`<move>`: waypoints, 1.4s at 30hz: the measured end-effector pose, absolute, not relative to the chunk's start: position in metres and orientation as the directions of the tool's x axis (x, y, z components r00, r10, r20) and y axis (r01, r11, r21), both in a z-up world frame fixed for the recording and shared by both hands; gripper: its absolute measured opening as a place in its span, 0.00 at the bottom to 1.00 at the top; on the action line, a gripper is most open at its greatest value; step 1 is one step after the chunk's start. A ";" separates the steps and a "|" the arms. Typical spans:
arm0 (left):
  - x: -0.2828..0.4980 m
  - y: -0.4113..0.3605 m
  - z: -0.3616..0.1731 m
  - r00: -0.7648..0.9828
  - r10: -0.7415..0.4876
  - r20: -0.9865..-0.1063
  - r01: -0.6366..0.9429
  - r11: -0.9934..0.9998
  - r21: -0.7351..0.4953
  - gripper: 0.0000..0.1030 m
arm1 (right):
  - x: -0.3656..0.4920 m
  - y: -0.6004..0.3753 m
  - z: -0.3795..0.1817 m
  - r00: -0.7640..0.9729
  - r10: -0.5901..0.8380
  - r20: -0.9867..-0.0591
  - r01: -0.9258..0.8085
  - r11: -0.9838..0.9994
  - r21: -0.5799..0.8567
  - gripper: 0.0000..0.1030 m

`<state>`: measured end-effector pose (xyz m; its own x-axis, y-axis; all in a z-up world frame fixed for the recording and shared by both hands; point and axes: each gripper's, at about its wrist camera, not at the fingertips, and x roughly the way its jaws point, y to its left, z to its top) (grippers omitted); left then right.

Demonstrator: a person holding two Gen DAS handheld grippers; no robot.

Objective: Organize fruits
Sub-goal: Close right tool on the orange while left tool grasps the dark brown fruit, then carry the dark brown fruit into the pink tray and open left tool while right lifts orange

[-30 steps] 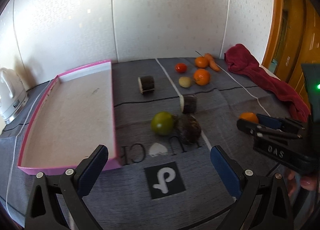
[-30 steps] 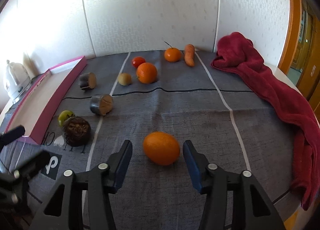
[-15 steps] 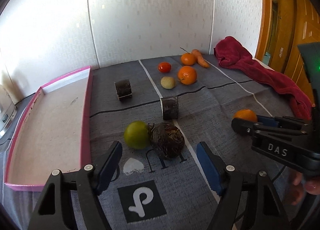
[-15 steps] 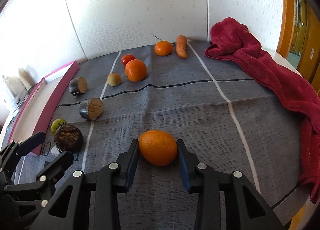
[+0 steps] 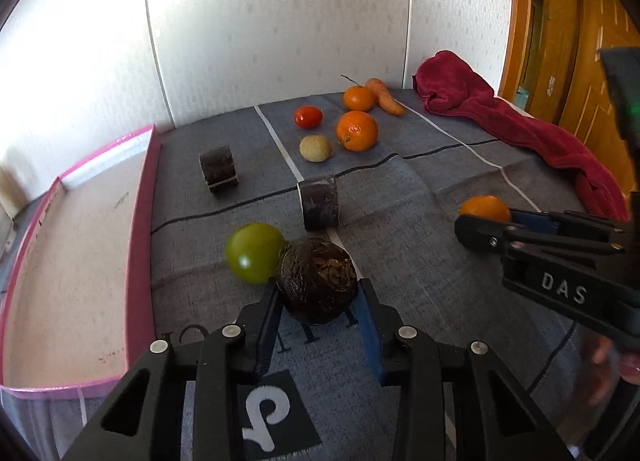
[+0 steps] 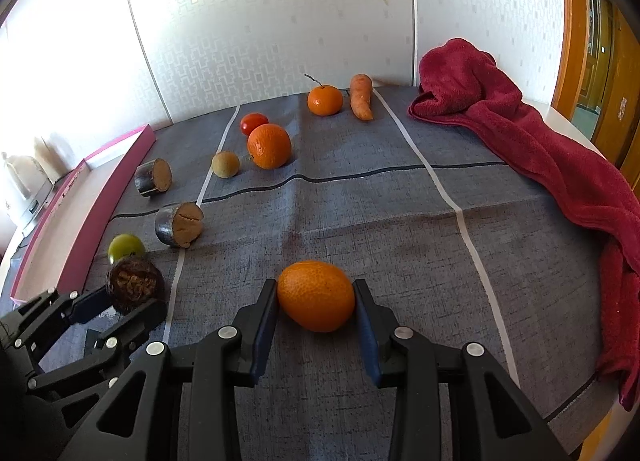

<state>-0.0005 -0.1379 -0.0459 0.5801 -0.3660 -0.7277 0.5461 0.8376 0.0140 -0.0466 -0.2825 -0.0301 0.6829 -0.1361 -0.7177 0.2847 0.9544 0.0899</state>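
A dark wrinkled round fruit (image 5: 316, 269) rests on the grey cloth, touching a green fruit (image 5: 254, 253) on its left. My left gripper (image 5: 319, 287) is closing around the dark fruit, and both blue pads touch its sides. In the right wrist view an orange (image 6: 316, 295) sits on the cloth with my right gripper (image 6: 315, 287) shut on it. The pink-rimmed tray (image 5: 140, 221) lies to the left with nothing in it.
Farther back lie two dark cut pieces (image 5: 218, 169) (image 5: 320, 203), a small tan fruit (image 5: 315, 147), a tomato (image 5: 308, 117), two oranges (image 5: 357, 131) (image 5: 359, 98) and a carrot (image 5: 386, 97). A red towel (image 5: 520, 129) drapes along the right edge. A kettle (image 6: 20, 177) stands beyond the tray.
My left gripper moved forward and down to the dark fruit and its wide jaws narrowed onto it. The right gripper's fingers drew in against the orange and then held.
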 end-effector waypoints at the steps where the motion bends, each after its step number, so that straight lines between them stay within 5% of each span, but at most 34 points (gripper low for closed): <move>1: -0.001 -0.135 -0.045 0.576 -0.371 -0.728 0.547 0.837 0.005 0.36 | -0.046 -0.283 -0.030 0.686 -0.132 -0.716 0.285 0.954 0.097 0.36; 16: -0.005 -0.072 -0.013 0.614 -0.434 -0.659 0.497 0.861 -0.104 0.36 | -0.038 -0.254 -0.013 0.763 -0.014 -0.646 0.171 0.968 0.181 0.35; 42: 0.037 0.071 -0.028 0.667 -0.097 -0.738 0.051 0.995 -0.085 0.36 | -0.017 -0.160 -0.004 0.781 0.219 -0.584 -0.134 0.973 0.186 0.35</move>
